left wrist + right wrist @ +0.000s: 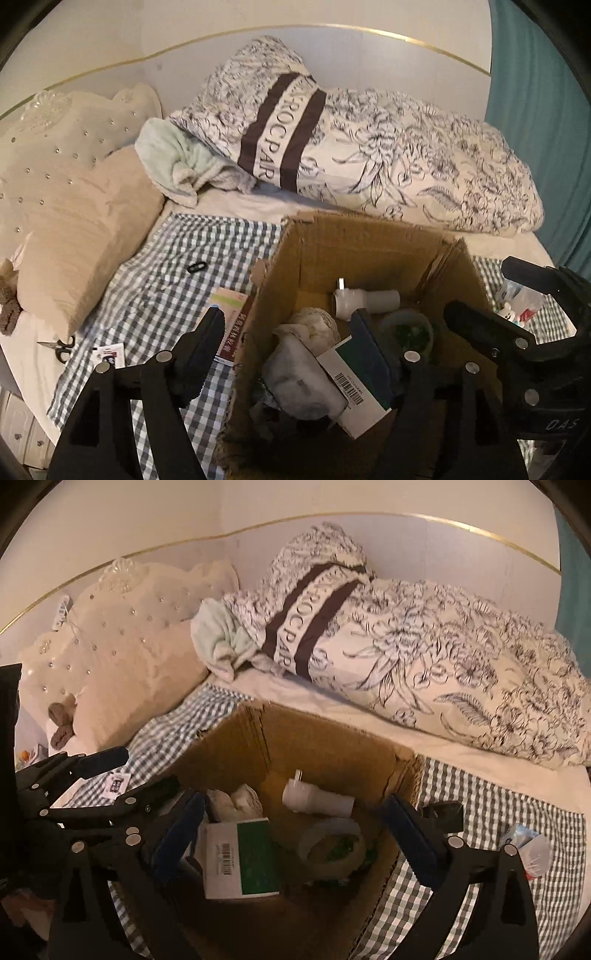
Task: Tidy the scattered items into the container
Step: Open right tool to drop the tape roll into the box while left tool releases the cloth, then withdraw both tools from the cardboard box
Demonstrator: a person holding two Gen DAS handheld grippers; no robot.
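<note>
Beyond the gripper, a checked cloth [155, 295] lay spread over a white bed sheet [236, 206]. Further away a floral duvet [406, 166] was bundled against the wall, with a dark band of letters across it. A pale green towel [170, 158] was tucked under its left end. To the far left, a beige pillow [85, 236] leaned on a studded headboard [55, 140]. A teal curtain [535, 110] hung on the far right.

Box [325, 738] mouth open above clutter
</note>
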